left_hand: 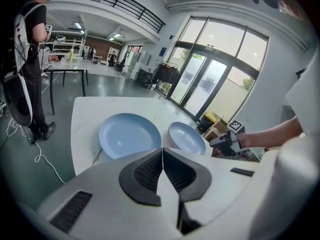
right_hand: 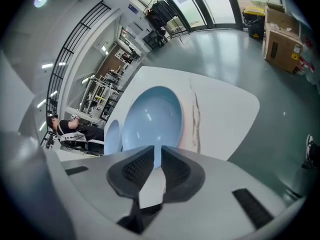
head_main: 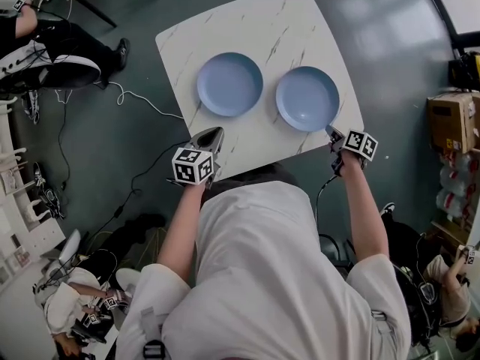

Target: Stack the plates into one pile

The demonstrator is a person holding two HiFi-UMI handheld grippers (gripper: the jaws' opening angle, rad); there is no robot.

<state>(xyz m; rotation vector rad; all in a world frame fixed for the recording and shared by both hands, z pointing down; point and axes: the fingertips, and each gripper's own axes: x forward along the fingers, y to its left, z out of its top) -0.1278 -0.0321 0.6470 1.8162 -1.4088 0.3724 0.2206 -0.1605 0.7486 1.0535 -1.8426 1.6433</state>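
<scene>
Two light blue plates lie side by side on the white marbled table [head_main: 247, 21]: the left plate [head_main: 229, 84] [left_hand: 129, 134] and the right plate [head_main: 307, 98] [right_hand: 150, 116]. My right gripper [head_main: 332, 132] [right_hand: 157, 154] is at the near rim of the right plate, shut on that rim, which shows blue between the pads. That plate looks tipped up at the near side. My left gripper [head_main: 216, 133] [left_hand: 162, 151] hangs over the table's near edge, short of the left plate, shut with nothing in it. The left plate [right_hand: 112, 136] peeks out behind the right one in the right gripper view.
Cardboard boxes [head_main: 450, 118] stand on the floor to the right. Cables [head_main: 142, 100] trail over the floor left of the table. A person [left_hand: 30, 44] stands at the far left beside another table [left_hand: 65, 69]. Other people sit at the lower left.
</scene>
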